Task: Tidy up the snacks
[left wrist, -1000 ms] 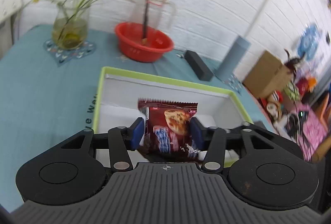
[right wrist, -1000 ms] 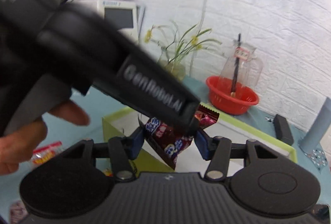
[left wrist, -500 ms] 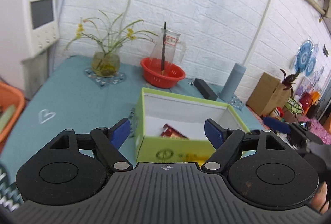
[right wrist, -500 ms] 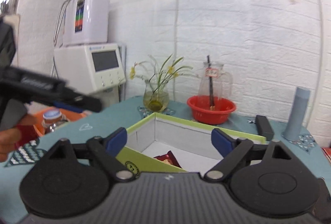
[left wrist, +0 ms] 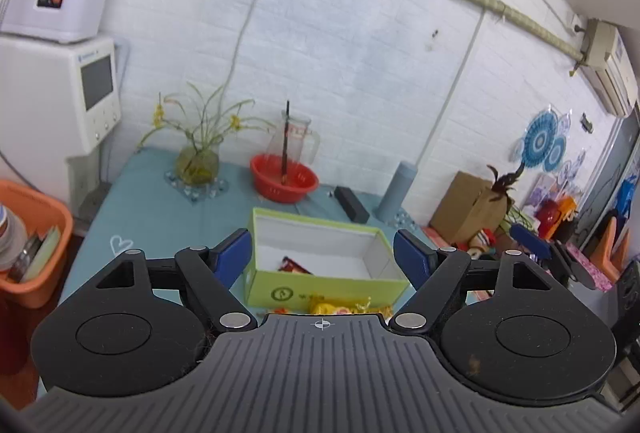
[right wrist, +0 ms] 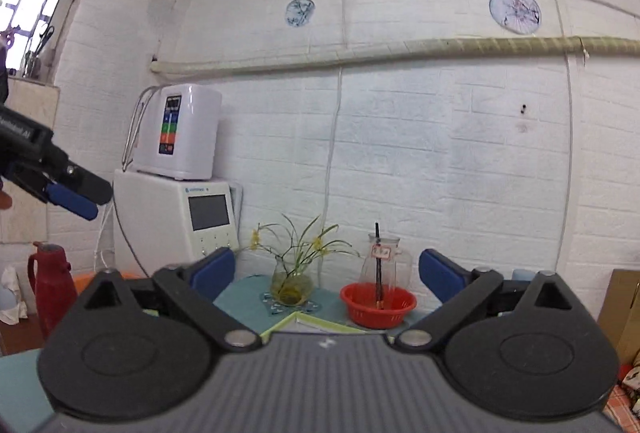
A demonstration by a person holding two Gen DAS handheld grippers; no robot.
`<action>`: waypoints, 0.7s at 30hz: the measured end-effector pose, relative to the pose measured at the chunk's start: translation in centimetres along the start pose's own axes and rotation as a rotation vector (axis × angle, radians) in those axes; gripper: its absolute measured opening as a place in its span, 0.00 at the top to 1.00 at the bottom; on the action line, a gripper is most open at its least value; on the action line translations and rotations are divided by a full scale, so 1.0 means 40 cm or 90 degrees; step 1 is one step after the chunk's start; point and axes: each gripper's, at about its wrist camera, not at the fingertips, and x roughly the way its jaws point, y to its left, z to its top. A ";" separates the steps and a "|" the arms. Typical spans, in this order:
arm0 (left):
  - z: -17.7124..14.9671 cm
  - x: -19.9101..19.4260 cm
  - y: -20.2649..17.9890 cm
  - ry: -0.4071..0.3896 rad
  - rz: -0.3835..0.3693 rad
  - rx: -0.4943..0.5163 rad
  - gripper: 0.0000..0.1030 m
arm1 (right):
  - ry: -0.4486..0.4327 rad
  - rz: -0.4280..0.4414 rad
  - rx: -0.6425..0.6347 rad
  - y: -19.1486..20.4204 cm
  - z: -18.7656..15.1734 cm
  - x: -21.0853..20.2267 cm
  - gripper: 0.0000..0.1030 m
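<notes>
Snacks are partly sorted, as far as I can see. Starting at the left of my left-wrist view, an orange basket (left wrist: 38,233) sits off the edge of the blue bench (left wrist: 160,201); it seems to hold odds and ends, not snacks. Further in, a plant vase (left wrist: 198,165) and a red bowl (left wrist: 284,183) stand at the back by the wall. In the middle is the green box (left wrist: 320,289), open-topped, with one dark red snack packet (left wrist: 294,265) lying on its white floor. Just in front of the box, on the bench, a few yellow and orange snack packets (left wrist: 336,309) are partly hidden by the rig, so I judge those are left to pack.

My left gripper (left wrist: 322,253) hangs above and short of the box, fingers apart, with nothing between them. To the right, the right gripper (right wrist: 326,273) points level at the wall, above the box's corner; its jaws are opening wide and nothing is between them either.

So one packet at least is in, and both hands are free. I cannot tell how many loose packets remain, since most of the near bench is out of sight.
</notes>
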 end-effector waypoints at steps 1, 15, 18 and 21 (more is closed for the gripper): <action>-0.005 -0.005 -0.006 -0.002 0.015 0.010 0.38 | -0.001 0.003 0.015 -0.010 0.003 -0.011 0.04; 0.208 -0.315 -0.222 -0.208 0.116 0.182 0.22 | -0.012 0.015 0.108 -0.169 0.115 -0.148 0.00; 0.190 -0.278 -0.231 -0.200 0.084 0.188 0.17 | 0.008 0.017 0.122 -0.164 0.063 -0.146 0.00; 0.086 -0.171 -0.212 -0.133 0.031 0.171 0.17 | 0.052 0.022 0.150 -0.156 -0.026 -0.143 0.01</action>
